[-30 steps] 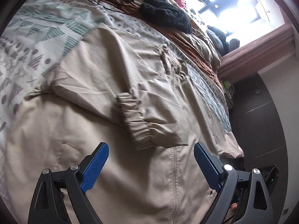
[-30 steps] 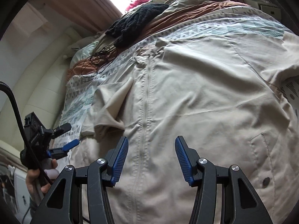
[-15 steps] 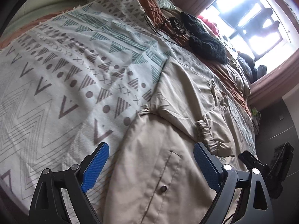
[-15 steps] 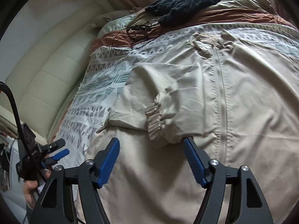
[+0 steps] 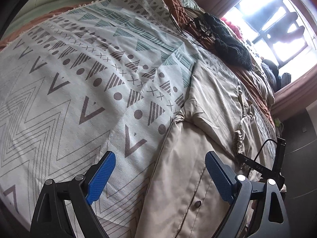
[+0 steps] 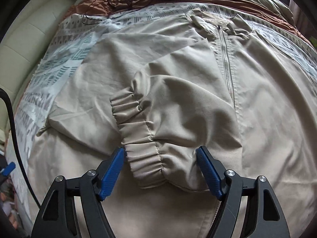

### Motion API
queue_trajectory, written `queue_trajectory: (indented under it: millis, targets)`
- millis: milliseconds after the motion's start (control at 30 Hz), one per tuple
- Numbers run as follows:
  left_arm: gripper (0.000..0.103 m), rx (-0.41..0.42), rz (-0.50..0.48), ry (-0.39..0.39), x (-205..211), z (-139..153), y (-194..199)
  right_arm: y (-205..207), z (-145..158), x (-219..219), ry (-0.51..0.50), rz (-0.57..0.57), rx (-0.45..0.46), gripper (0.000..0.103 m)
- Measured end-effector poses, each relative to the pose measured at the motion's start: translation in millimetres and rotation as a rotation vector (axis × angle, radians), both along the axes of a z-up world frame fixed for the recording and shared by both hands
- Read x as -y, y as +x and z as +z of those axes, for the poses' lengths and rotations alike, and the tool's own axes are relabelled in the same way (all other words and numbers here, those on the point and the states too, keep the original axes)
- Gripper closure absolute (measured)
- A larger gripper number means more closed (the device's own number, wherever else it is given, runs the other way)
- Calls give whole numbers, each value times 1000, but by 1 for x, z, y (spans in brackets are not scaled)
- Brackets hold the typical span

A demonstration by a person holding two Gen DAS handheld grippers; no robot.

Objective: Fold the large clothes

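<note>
Both tools wide open, nothing gripped: right tool [image 6: 160, 170] straddles the sleeve cuff [image 6: 142, 136] of the beige jacket [image 6: 267, 99], left tool [image 5: 160, 176] over the jacket's 9 o'clock edge on the bed [image 5: 69, 79].
</note>
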State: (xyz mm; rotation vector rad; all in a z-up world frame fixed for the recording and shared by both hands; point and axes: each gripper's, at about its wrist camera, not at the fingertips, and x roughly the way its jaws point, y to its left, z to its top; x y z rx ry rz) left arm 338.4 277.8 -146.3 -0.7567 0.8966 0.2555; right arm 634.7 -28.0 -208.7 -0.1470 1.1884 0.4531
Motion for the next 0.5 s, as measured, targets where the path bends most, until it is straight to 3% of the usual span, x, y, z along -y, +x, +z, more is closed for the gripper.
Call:
queue_trajectory:
  millis: [133, 167, 200, 267, 500]
  targets:
    - [11, -3, 0, -1, 1, -3, 5, -2, -1, -1, -16, 31, 42, 30]
    - [11, -5, 0, -1, 1, -4, 6, -2, 1, 1, 8, 32, 39, 41]
    - [11, -6, 1, 1, 1, -4, 6, -1, 3, 4, 37, 33, 26, 59]
    - [11, -8, 3, 3, 2, -3, 7, 3, 8, 13, 83, 16, 14, 66]
    - [11, 1, 0, 18, 7, 7, 16, 12, 35, 55, 210, -46, 54, 73]
